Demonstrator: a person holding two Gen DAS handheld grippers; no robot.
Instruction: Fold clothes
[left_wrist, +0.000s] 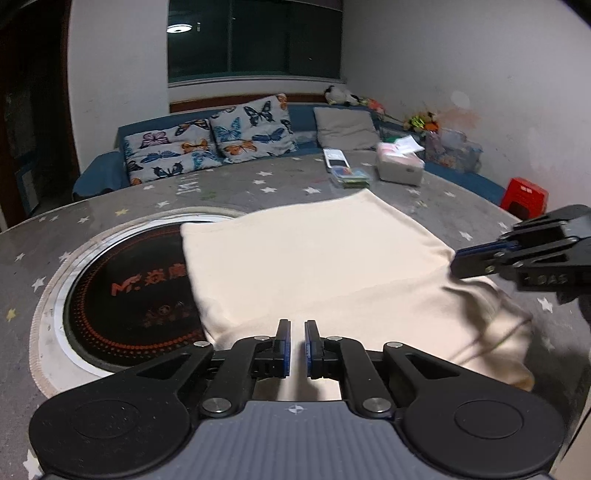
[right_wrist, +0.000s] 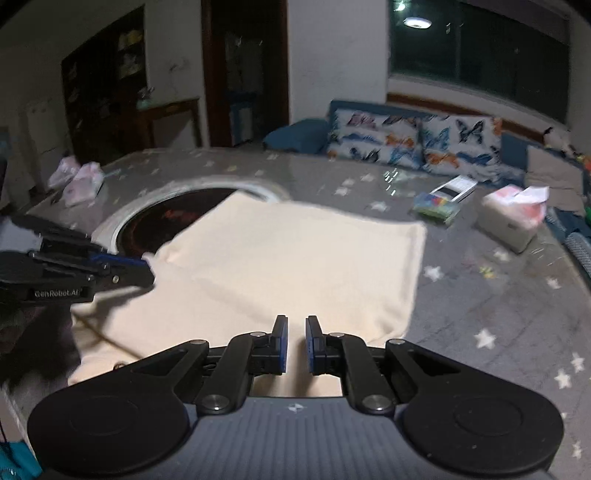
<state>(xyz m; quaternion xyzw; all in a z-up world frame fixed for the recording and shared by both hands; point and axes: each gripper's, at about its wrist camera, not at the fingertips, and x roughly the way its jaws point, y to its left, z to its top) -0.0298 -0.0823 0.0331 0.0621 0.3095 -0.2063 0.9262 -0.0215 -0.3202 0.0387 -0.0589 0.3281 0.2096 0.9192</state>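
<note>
**Cream cloth flat on the table, both grippers at its near edges**

The cloth (left_wrist: 314, 266) lies partly folded on the grey starred table (left_wrist: 110, 206), one corner draped over the round hob (left_wrist: 122, 295) set into the top. My left gripper (left_wrist: 297, 349) hovers over the cloth's near edge, jaws a narrow gap apart with nothing between them. My right gripper (right_wrist: 296, 345) sits the same way at the opposite near edge, jaws slightly apart and empty.

From the left view, my right gripper's tips reach the cloth's rumpled right side; whether they touch it I cannot tell. From the right view, my left gripper's tip meets a small raised corner of cloth.

The far edge of the cloth runs straight, with bare table beyond it. Further back stand a tissue box (left_wrist: 400, 166), a remote (left_wrist: 336, 158) and a small packet (left_wrist: 351, 177), well apart from the cloth. To the right of the cloth the table is open.
</note>
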